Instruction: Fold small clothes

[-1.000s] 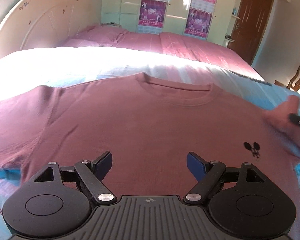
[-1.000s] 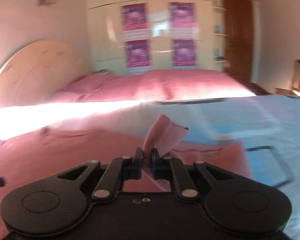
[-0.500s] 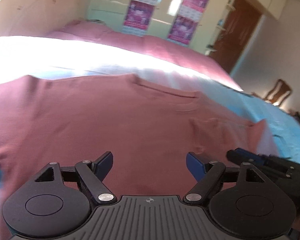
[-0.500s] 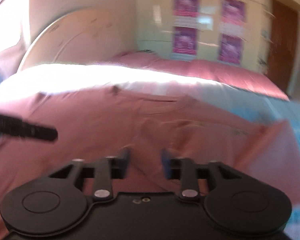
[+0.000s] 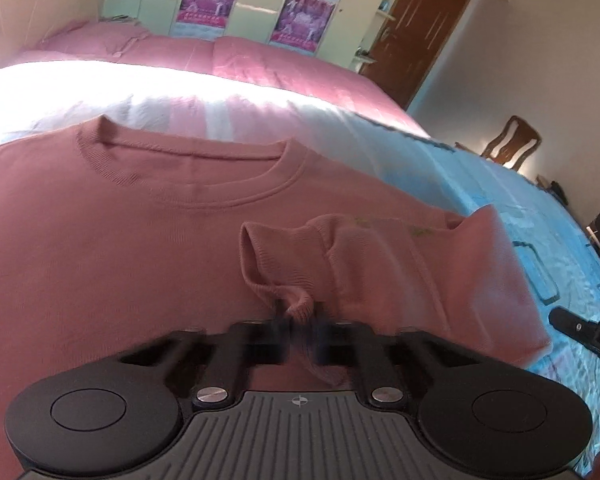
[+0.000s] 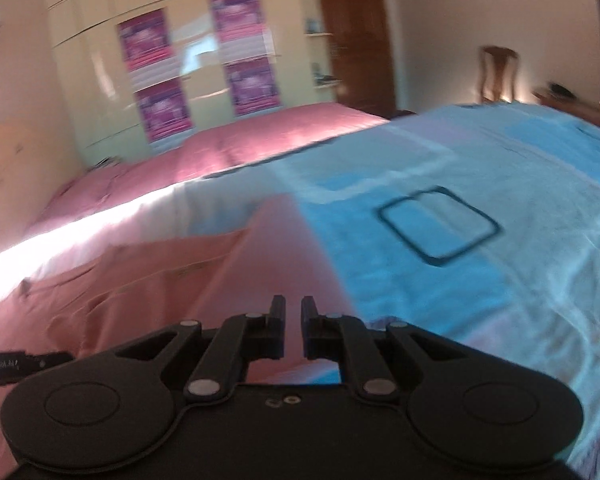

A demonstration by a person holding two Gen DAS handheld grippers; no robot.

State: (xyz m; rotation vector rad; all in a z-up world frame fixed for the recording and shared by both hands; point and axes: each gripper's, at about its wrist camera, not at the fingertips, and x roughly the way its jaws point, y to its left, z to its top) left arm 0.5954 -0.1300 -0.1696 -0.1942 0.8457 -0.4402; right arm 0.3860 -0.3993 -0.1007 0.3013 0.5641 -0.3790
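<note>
A pink sweater (image 5: pixel 120 260) lies flat on the bed with its neckline (image 5: pixel 188 160) at the far side. Its right sleeve (image 5: pixel 400 264) is folded inward across the chest. The ribbed cuff (image 5: pixel 276 264) bunches up at my left gripper (image 5: pixel 300 332), whose blurred jaws are closing and pinch the cuff's edge between them. My right gripper (image 6: pixel 293 312) hovers over the sweater's folded right edge (image 6: pixel 276 248), jaws nearly together with nothing between them. Its black tip (image 5: pixel 580 332) shows at the right of the left wrist view.
A light blue patterned sheet (image 6: pixel 500 280) covers the bed to the right of the sweater. A pink quilt (image 5: pixel 260 68) lies beyond it, near the headboard (image 5: pixel 20 8). Farther back stand a wardrobe with posters (image 6: pixel 180 60), a brown door (image 5: pixel 420 20) and a wooden chair (image 5: pixel 512 140).
My right gripper carried the sleeve over the chest, let it go and swung right. My left gripper moved right onto the cuff and closed from wide open.
</note>
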